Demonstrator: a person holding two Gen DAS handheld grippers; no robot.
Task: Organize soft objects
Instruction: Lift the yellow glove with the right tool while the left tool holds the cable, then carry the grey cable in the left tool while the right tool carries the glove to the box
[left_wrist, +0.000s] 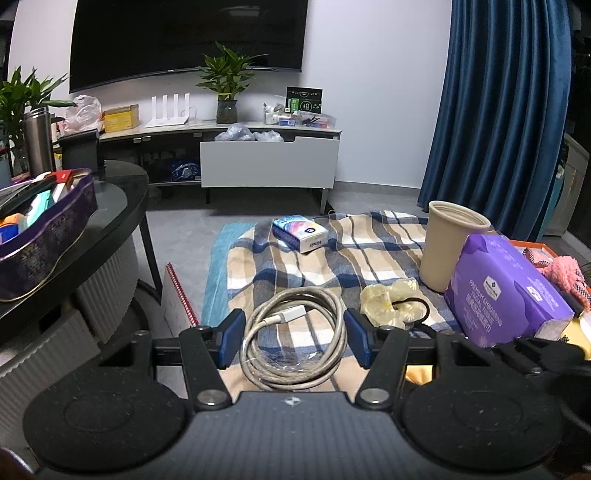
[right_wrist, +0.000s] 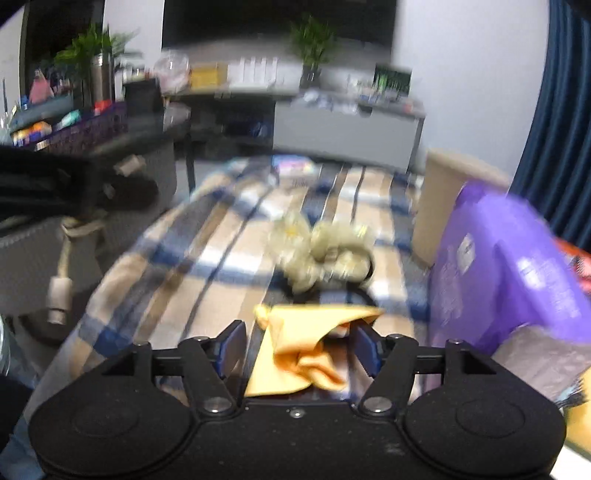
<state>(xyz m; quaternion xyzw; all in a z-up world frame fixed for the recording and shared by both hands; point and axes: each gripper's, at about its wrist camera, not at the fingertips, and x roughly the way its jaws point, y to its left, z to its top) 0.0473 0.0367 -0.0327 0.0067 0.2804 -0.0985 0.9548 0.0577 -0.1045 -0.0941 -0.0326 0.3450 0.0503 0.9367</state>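
**Plaid blanket spread with soft things, a gripper over each end**

Plaid blanket (left_wrist: 369, 240) in beige, blue and white covers the low surface in front of a TV stand. On it lie a small tissue pack (left_wrist: 300, 233), a pale yellow scrunchie (left_wrist: 391, 301) with a black hair tie just beside it, and a purple facial tissue pack (left_wrist: 506, 291) leaning near a tall beige cup (left_wrist: 452, 243), whose inside cannot be seen.

The left gripper (left_wrist: 293, 339) is clamped on a coiled grey cable (left_wrist: 291, 343); the blue pads press the loop's sides, and in the right wrist view the cable hangs beneath the gripper, clear of the blanket.

The right gripper (right_wrist: 299, 349) has its jaws standing wide apart. A crumpled orange-yellow cloth (right_wrist: 295, 347) lies between them, and the blur hides whether either pad touches it.

At left, a purple tin (left_wrist: 55, 229) on a dark round table (left_wrist: 114, 206) holds assorted colourful items.
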